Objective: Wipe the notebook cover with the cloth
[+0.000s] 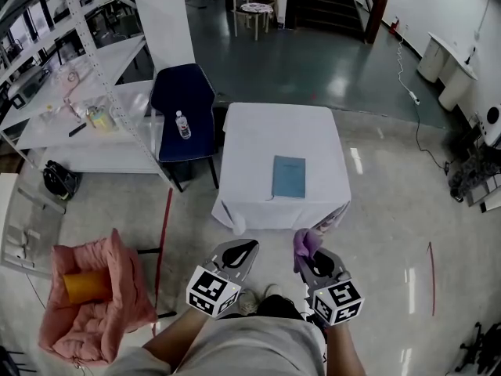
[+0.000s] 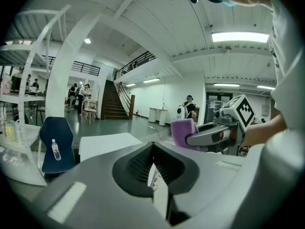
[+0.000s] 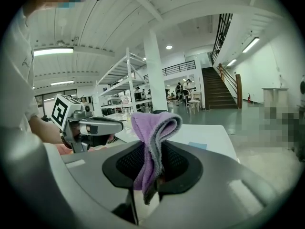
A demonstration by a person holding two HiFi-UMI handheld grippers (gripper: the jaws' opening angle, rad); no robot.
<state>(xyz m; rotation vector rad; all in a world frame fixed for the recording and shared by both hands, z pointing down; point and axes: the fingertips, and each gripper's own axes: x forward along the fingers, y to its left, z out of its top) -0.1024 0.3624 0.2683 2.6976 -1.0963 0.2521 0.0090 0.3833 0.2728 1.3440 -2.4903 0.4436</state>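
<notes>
A blue notebook (image 1: 289, 176) lies flat on the white-clothed table (image 1: 258, 131), right of its middle and towards the near edge. Both grippers are held close to my body, short of the table. My right gripper (image 1: 307, 249) is shut on a folded purple cloth (image 1: 303, 243), which sticks up between its jaws (image 3: 152, 137). My left gripper (image 1: 241, 252) is shut with nothing in it; its jaws meet at the tips (image 2: 152, 147). From the right gripper view the notebook (image 3: 197, 145) shows as a small blue patch on the table (image 3: 217, 135).
A dark blue chair (image 1: 184, 108) with a water bottle (image 1: 182, 124) on its seat stands at the table's left. White metal shelving (image 1: 70, 92) fills the far left. A pink cushioned seat (image 1: 94, 296) holding an orange roll is near my left.
</notes>
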